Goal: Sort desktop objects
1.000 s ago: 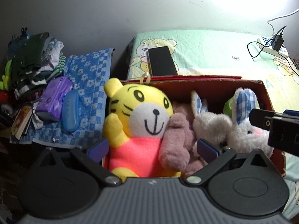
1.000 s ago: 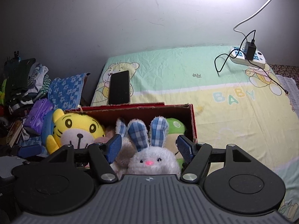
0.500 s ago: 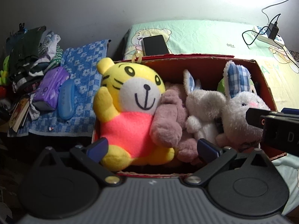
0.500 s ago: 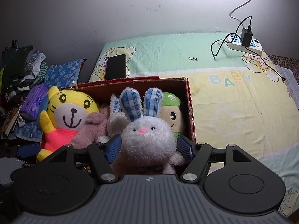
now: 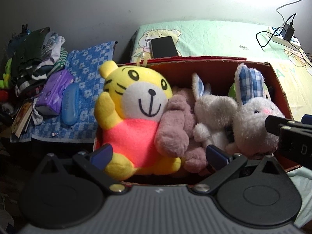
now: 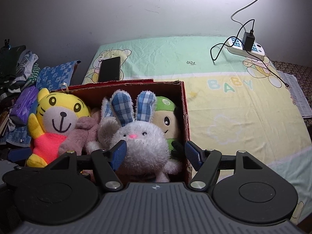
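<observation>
A red cardboard box (image 5: 214, 72) (image 6: 183, 105) on the bed holds soft toys. These are a yellow tiger (image 5: 140, 105) (image 6: 58, 115), a pink plush (image 5: 175, 124), a white rabbit with checked ears (image 5: 253, 120) (image 6: 140, 142), a second white rabbit (image 5: 212, 109) and a green-capped doll (image 6: 165, 117). My left gripper (image 5: 159, 154) is open at the box's near edge, its fingers on either side of the tiger's legs and the pink plush. My right gripper (image 6: 156, 153) is open around the checked-ear rabbit. Its right finger is outside the box wall.
A black phone (image 5: 163, 46) (image 6: 109, 68) lies behind the box. A power strip with a charger and cables (image 6: 247, 44) sits at the far right. To the left are a blue towel (image 5: 87, 74), a purple pack (image 5: 54, 91), a blue case (image 5: 70, 105) and piled clothes (image 5: 33, 58).
Both views now look further down into the box, so the toys' bodies and the near box edge show. The right gripper has sunk around the rabbit. Jaw widths look unchanged.
</observation>
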Demonstrator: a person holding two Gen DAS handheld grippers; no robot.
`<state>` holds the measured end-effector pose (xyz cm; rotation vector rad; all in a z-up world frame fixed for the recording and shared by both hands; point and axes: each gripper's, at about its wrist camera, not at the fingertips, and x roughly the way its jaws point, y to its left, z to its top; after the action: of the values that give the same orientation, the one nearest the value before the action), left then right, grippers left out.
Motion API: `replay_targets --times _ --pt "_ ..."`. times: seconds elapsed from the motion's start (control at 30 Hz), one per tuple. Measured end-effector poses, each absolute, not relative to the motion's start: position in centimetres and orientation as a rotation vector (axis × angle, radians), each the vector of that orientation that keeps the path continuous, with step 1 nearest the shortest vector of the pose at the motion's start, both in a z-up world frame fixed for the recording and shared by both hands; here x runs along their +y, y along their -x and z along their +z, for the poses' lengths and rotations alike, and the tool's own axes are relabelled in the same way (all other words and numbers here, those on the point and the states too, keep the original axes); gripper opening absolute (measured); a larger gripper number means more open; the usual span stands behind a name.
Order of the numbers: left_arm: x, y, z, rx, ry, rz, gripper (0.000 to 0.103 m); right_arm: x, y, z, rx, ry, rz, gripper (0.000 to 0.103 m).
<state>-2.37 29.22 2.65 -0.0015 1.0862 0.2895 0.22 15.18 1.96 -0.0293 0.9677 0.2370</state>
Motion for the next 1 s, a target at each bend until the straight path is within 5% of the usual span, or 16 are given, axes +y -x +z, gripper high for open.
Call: replay_targets --times 1.0 --pt "30.6 3.0 2.8 1.074 0.127 0.232 0.098 17.0 -0.3 2.1 0.984 0.042 0.276 0.076"
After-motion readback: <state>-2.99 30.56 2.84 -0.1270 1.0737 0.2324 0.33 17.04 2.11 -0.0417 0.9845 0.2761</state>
